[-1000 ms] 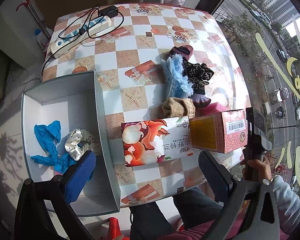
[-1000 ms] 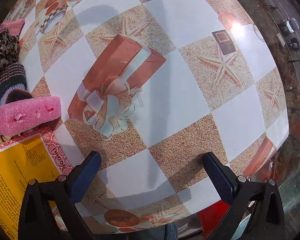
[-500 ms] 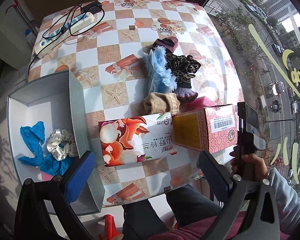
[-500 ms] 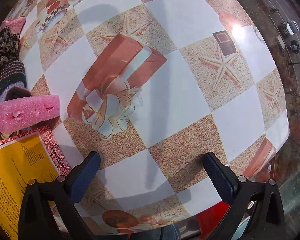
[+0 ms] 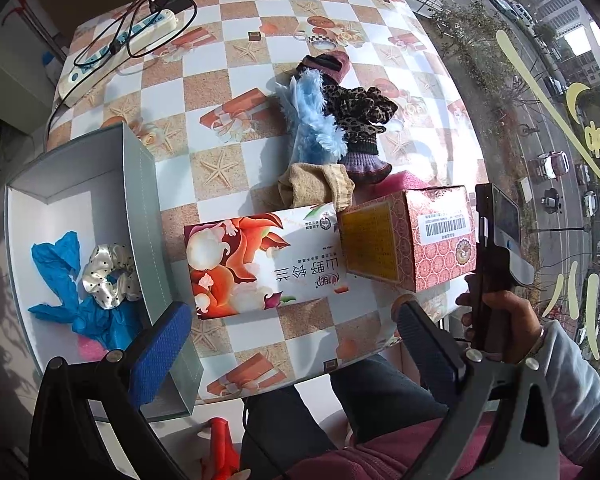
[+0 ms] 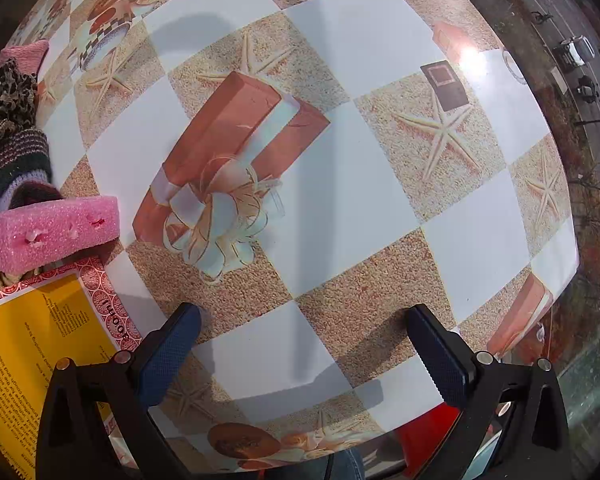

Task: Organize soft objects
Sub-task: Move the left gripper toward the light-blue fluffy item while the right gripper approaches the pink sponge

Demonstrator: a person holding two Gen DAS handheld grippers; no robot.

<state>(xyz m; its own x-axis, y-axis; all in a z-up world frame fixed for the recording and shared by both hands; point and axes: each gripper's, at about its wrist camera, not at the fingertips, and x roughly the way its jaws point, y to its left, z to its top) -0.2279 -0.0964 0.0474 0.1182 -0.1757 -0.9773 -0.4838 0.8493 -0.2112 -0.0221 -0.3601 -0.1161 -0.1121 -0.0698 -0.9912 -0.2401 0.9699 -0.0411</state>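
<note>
I am holding the left hand-held gripper (image 5: pixel 292 344) wide open and empty above the bench (image 5: pixel 236 152), and the right hand-held gripper (image 6: pixel 304 344) is likewise gaping over bare cloth. The tissue pack (image 5: pixel 266 258) is showing Chinese characters upside down; the red box (image 5: pixel 410 236) is carrying a barcode label. The blue glove (image 5: pixel 66 280) and scrunchie (image 5: pixel 108 274) are lying in the grey box (image 5: pixel 140 184); the pink sponge (image 6: pixel 50 232) is touching the red box.

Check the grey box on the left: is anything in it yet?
Not empty. The grey box already holds a blue glove and a white spotted scrunchie; something pink shows beneath them.
</note>
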